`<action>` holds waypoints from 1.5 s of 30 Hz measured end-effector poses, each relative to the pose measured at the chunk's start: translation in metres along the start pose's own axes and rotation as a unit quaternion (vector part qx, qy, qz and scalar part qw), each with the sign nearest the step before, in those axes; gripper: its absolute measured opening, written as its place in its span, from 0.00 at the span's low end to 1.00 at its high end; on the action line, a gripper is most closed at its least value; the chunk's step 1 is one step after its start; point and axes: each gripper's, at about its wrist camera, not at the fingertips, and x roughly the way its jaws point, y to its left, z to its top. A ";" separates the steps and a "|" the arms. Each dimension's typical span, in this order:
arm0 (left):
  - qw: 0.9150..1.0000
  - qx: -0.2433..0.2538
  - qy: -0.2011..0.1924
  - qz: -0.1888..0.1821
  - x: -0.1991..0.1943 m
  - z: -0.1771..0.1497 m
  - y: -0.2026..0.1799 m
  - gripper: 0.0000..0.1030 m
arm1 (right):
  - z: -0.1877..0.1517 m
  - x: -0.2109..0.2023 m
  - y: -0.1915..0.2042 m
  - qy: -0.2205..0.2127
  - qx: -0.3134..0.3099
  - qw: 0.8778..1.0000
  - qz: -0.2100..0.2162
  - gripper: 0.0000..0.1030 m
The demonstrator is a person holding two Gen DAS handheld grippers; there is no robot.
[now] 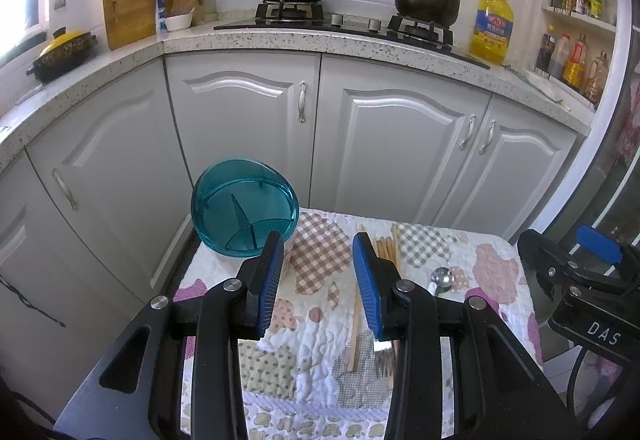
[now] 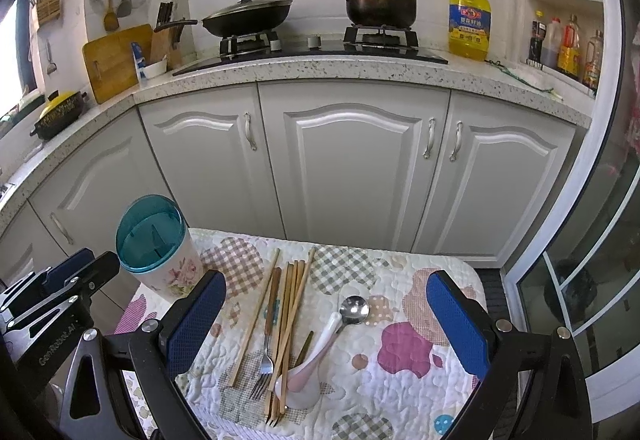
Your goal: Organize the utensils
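A teal-topped utensil holder [image 2: 154,248] with a floral white body stands at the table's far left; it also shows in the left wrist view [image 1: 244,213]. Several wooden chopsticks [image 2: 290,304], a fork [image 2: 266,356], a steel spoon [image 2: 354,310] and a white-pink ladle [image 2: 316,356] lie on the quilted cloth [image 2: 400,360]. My left gripper [image 1: 316,244] is open and empty just right of the holder, with chopsticks [image 1: 386,246] beyond its right finger. My right gripper [image 2: 326,284] is wide open and empty above the utensils.
Grey kitchen cabinets [image 2: 352,159] stand behind the small table. A counter above carries a wok [image 2: 248,17], a pot [image 2: 380,3] and a yellow oil bottle [image 2: 469,19]. A glass door [image 2: 592,240] is on the right. The table's far edge lies just behind the holder.
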 end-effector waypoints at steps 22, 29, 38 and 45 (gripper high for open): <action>1.000 0.006 0.008 -0.003 0.010 0.000 -0.006 0.34 | -0.001 0.006 0.004 0.015 -0.010 1.000 0.002 0.97; 1.000 0.004 0.012 -0.003 0.011 -0.002 -0.005 0.34 | -0.003 0.007 0.004 0.018 -0.009 1.000 0.004 0.97; 1.000 0.002 0.012 -0.005 0.011 -0.002 -0.005 0.34 | -0.004 0.008 0.004 0.021 -0.008 1.000 0.011 0.97; 1.000 0.002 0.013 -0.005 0.012 -0.002 -0.005 0.34 | -0.004 0.010 0.003 0.025 -0.008 1.000 0.012 0.97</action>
